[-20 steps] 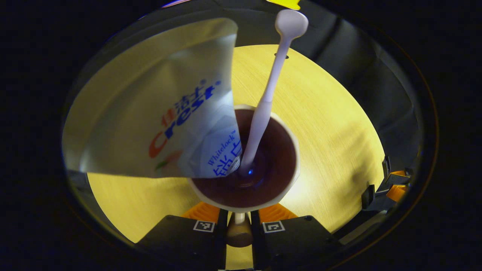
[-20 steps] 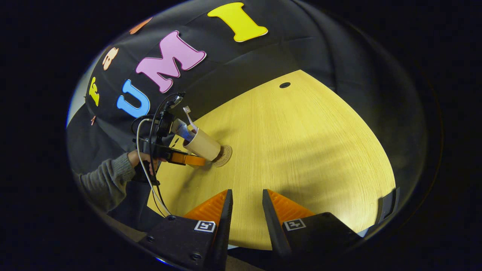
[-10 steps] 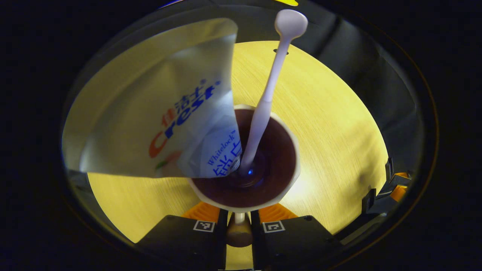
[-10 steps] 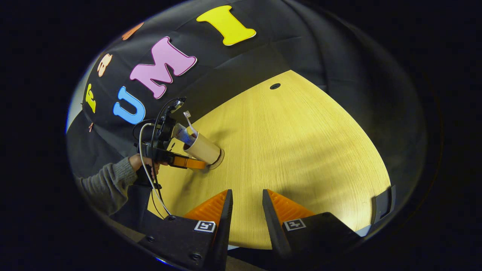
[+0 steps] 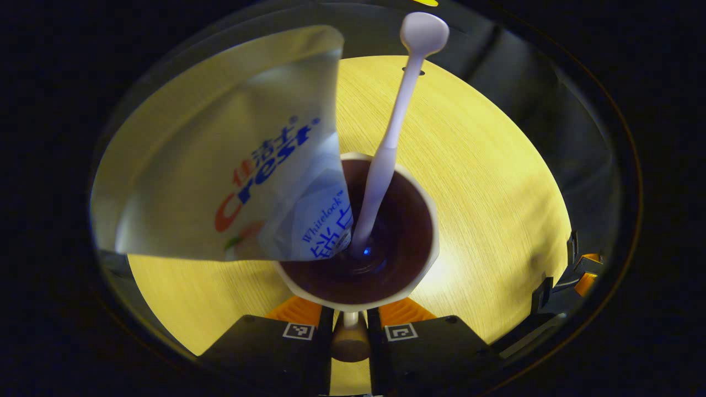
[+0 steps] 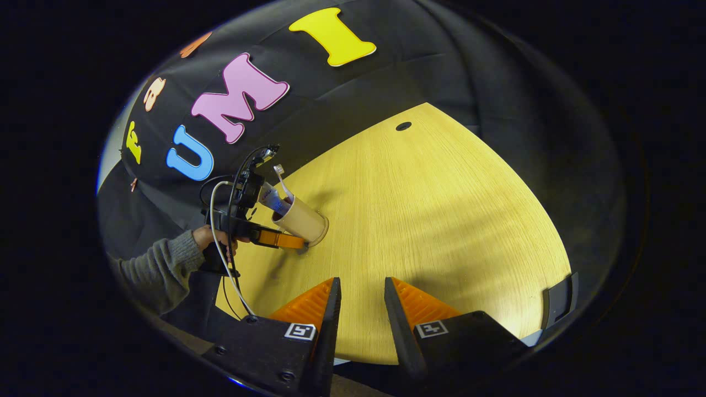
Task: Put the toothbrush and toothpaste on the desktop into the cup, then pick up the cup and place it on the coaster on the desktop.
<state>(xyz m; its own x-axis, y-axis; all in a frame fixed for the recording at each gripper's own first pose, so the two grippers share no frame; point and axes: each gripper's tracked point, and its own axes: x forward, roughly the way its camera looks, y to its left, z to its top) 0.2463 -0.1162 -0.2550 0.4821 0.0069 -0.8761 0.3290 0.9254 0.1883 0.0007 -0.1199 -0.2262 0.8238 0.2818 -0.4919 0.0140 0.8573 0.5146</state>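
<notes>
1. In the left gripper view, your left gripper [image 5: 350, 309] sits at the bottom, and its two fingers pinch the near wall of the cup [image 5: 424, 275].
2. The cup is round, with a pale rim and a dark, shiny inside.
3. The toothpaste [image 5: 231, 165] stands in the cup. It is a soft, flat tube, white and smooth, and it leans to the left.
4. The toothbrush [image 5: 394, 121] stands in the cup too. Its handle is thin, pale and smooth, and its rounded head points up and away.
5. In the right gripper view, your right gripper [image 6: 361, 300] holds nothing. Its fingers are spread apart over the desk [image 6: 441, 220].
6. The desk is yellow wood with fine lines, and it has a small dark hole [image 6: 403, 126] near its far edge.
7. Farther off in that view, your hand [image 6: 212, 240] in a grey knit sleeve [image 6: 154, 270] holds the left gripper beside the tan cup, which tilts.
8. You cannot tell if the cup's bottom touches the coaster [image 6: 321, 234], a flat round rim under it.
</notes>
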